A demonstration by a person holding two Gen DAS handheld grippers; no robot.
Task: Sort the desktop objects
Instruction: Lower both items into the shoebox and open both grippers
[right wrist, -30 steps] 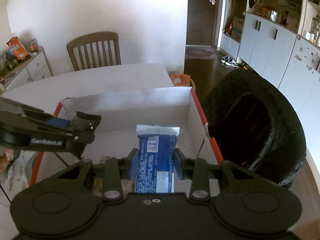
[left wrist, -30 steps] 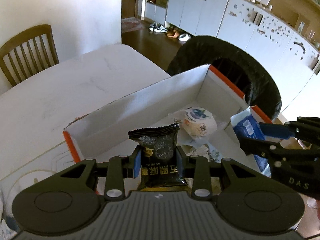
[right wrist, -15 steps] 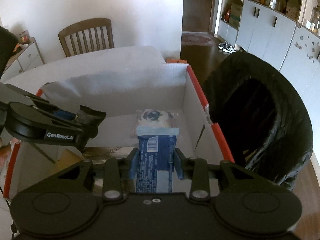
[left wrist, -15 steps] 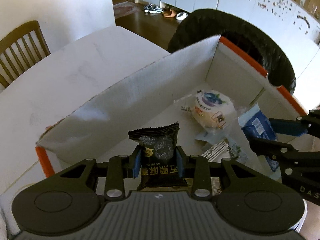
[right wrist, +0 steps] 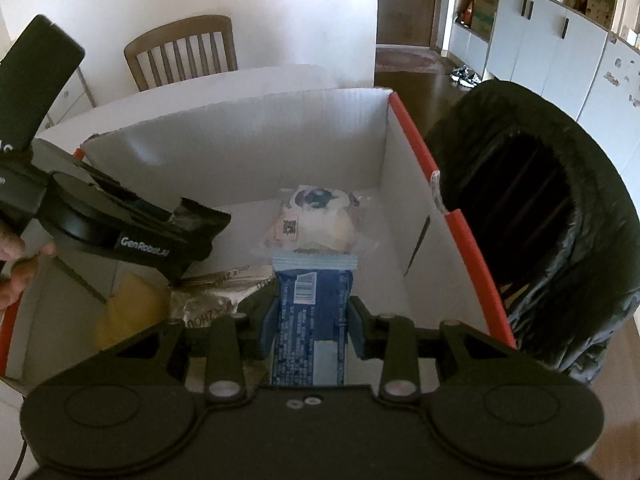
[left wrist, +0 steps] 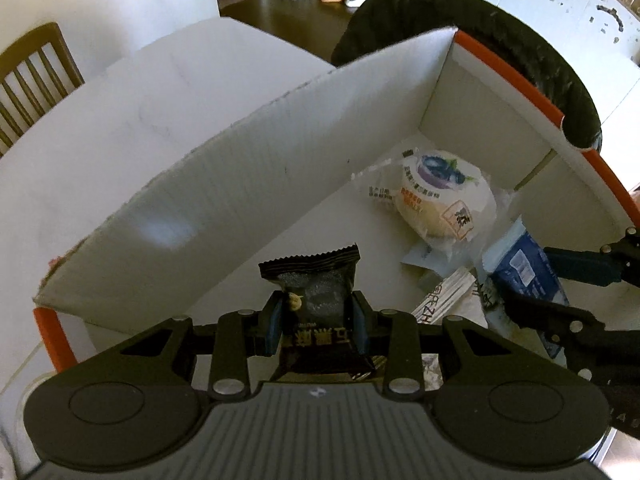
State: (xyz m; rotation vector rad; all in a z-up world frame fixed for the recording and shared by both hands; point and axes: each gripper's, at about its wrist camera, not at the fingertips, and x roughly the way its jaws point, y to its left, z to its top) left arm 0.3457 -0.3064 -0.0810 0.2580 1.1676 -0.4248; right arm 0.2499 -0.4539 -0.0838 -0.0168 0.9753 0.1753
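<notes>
My left gripper (left wrist: 316, 320) is shut on a black snack packet (left wrist: 314, 280) and holds it over the white cardboard box (left wrist: 224, 200) with orange edges. My right gripper (right wrist: 312, 320) is shut on a blue snack packet (right wrist: 312, 312), also over the box (right wrist: 240, 152). The right gripper with the blue packet (left wrist: 524, 268) shows at the right of the left wrist view. The left gripper with the black packet (right wrist: 200, 216) shows at the left of the right wrist view. A wrapped blueberry bun (left wrist: 440, 196) lies on the box floor near the far corner.
Paper wrappers (left wrist: 444, 300) and a yellow packet (right wrist: 128, 312) lie in the box. A black-lined bin (right wrist: 540, 208) stands right of the box. The box sits on a white table (left wrist: 132, 112). A wooden chair (right wrist: 180, 52) stands behind it.
Both grippers have moved forward and down over the box, each still holding its packet. The box interior and the bun now fill more of both views.
</notes>
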